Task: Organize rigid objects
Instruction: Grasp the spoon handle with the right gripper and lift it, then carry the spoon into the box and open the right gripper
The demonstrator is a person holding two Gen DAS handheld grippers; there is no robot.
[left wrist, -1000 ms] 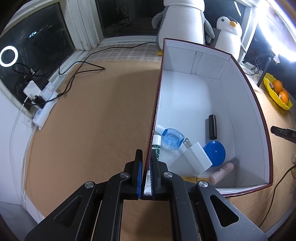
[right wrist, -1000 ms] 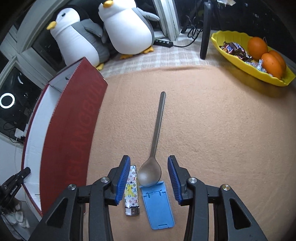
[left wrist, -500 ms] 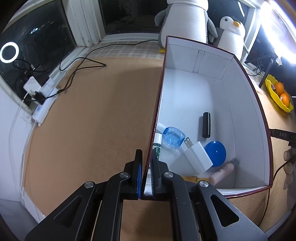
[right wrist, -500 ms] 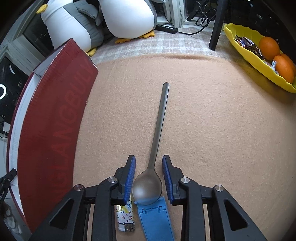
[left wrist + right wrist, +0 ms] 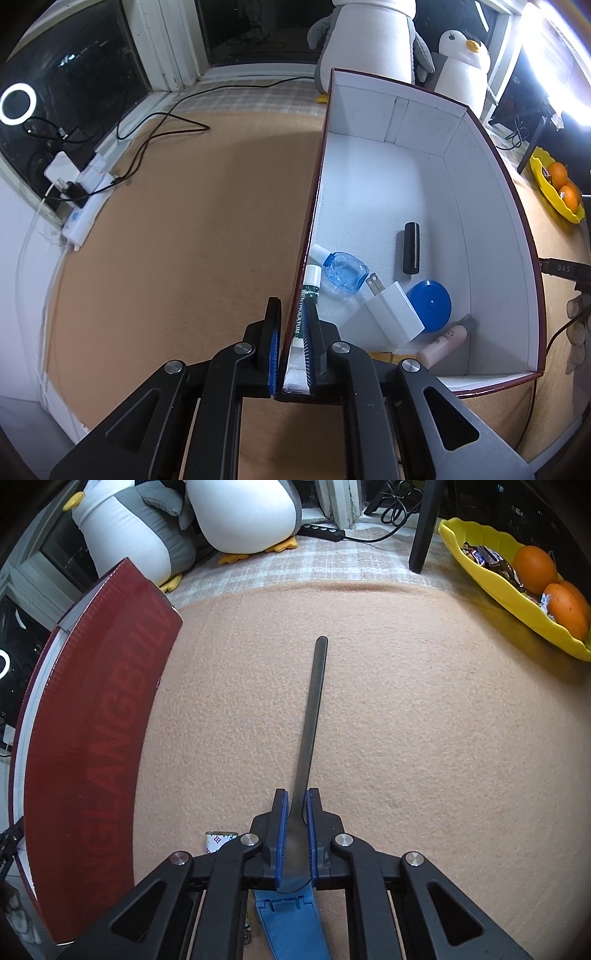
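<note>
In the left wrist view my left gripper is shut on the near left wall of a red box with a white inside. The box holds a blue eye-drop bottle, a white charger, a blue round lid, a black tube, a pink bottle and a green lip balm. In the right wrist view my right gripper is shut on a metal spoon at its bowl, the handle pointing away. A blue phone stand and a lighter lie under the gripper.
The red box's outer wall stands left of the spoon. A yellow dish with oranges and sweets is at the far right. Plush penguins sit at the back. A power strip and cables lie at the far left.
My right gripper moved forward and closed on the spoon's bowl. The left gripper keeps its hold on the box wall.
</note>
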